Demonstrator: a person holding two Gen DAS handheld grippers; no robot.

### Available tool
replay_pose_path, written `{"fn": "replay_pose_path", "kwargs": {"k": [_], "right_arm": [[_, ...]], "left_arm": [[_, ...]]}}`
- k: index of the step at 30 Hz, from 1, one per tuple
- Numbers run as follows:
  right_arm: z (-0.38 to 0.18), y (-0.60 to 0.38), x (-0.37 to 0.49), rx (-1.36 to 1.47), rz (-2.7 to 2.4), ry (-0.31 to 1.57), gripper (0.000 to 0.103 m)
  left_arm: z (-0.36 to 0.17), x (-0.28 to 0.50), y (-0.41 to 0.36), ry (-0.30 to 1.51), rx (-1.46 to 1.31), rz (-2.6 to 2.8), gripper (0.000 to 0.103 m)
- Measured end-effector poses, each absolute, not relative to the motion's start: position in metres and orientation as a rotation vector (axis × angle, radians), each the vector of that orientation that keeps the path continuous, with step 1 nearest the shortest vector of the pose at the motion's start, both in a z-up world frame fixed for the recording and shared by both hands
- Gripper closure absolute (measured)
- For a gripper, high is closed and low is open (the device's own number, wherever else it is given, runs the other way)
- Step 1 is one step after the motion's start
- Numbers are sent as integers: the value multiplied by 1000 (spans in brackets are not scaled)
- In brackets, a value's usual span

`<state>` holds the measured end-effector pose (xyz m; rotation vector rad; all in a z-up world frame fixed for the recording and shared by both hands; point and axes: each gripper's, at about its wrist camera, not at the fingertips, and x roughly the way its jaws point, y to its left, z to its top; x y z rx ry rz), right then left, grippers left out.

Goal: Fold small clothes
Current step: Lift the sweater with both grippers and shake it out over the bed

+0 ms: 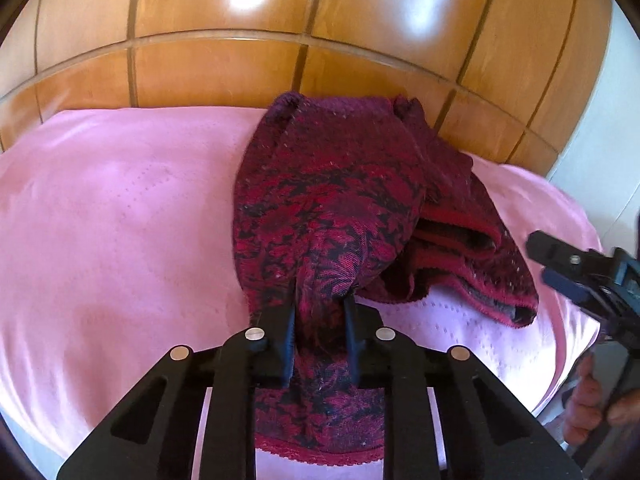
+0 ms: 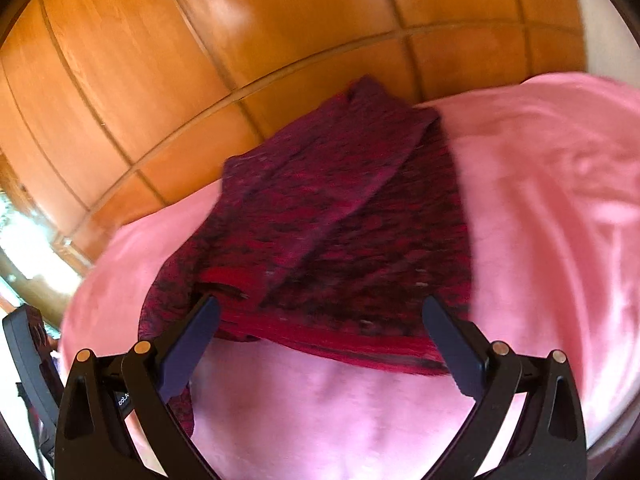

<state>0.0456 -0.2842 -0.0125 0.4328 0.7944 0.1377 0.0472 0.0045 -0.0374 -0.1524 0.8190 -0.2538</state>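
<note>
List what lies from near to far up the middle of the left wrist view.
Left tool clamped on the red patterned garment → pink bedcover → wooden panelled headboard.

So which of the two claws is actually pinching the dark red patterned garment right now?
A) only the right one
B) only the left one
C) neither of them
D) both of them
B: the left gripper has its fingers closed on a bunched fold of the red patterned garment, while the right gripper stands wide open just short of the garment's hem, over the pink sheet.
</note>
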Motion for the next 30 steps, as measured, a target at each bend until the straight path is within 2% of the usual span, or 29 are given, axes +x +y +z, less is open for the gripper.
{"fn": "replay_pose_path", "kwargs": {"k": [4,5,8,11,12,17,21,24,26,28,29,30], "right_arm": [[-26,-284,79,617,246,861,6],[-29,-282,89,653,271,869,10],[-33,-270,114,642,322,920,55],[-21,-272,123,594,331,891,81],[-12,-278,123,572,327,860,84],[39,-333,119,474,195,693,88],[76,-415,131,494,-23,558,89],[82,-467,143,553,-158,529,89],[79,-504,152,594,-257,528,89],[71,-533,164,622,-335,547,88],[67,-543,165,634,-359,552,83],[63,-550,168,646,-387,554,77]], "left_arm": [[-22,56,27,793,-249,-273,86],[-15,61,34,778,-269,-274,86],[0,78,52,744,-309,-260,86],[16,109,82,703,-352,-206,86],[22,122,94,685,-356,-170,87],[39,192,148,677,-376,-26,87],[43,259,179,709,-350,142,88],[35,297,203,749,-362,258,87],[30,311,213,768,-350,331,83],[25,318,220,786,-340,397,71],[25,316,221,784,-343,398,67],[26,311,220,769,-350,383,51]]}}
